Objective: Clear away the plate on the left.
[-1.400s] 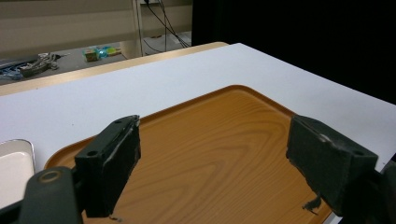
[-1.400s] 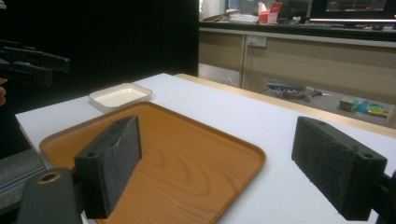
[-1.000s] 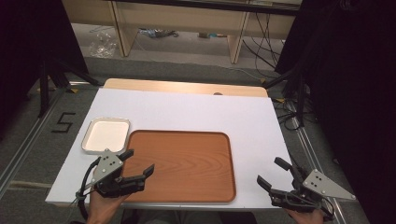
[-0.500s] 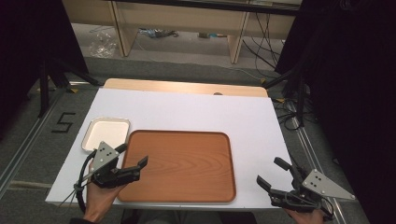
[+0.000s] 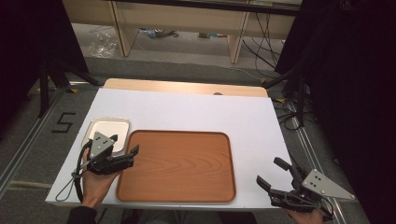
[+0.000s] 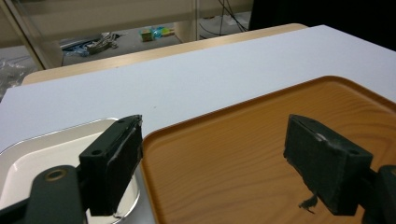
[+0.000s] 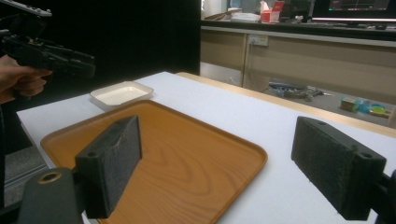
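Tray [image 5: 180, 165]: brown, wood-grain, rectangular with rounded corners and a low raised rim; lies flat and bare on the white counter [image 5: 196, 112], near the person's edge, slightly left of centre. Nothing grips it.

Left hand-held gripper [image 5: 132, 155]: held in the person's left hand [image 5: 95, 179] at the tray's near-left corner, jaws spread wide and holding nothing. In the high view the jaw tips stand over the tray's left rim. In the left gripper view one jaw stands over the dish, the other over the tray's wood surface, with the rim between them. A grey three-cornered plate sits on top; a cable loops down past the counter edge.

Right hand-held gripper [image 5: 276, 174]: at the counter's near-right corner, well apart from the tray, jaws spread wide and holding nothing. It points back across the counter towards the tray; its own view looks along the tray's length.

Dish [image 5: 108, 133]: white, shallow, square with rounded corners, holding nothing; sits on the counter just beside the tray's far-left corner. Whether it touches the rim cannot be told.

Counter, far part: bare white surface, then a pale wooden strip [image 5: 184, 87] along the far edge.

Beyond: grey floor, wooden shelving legs [image 5: 119, 28], dark cables [image 5: 287, 100] at right.
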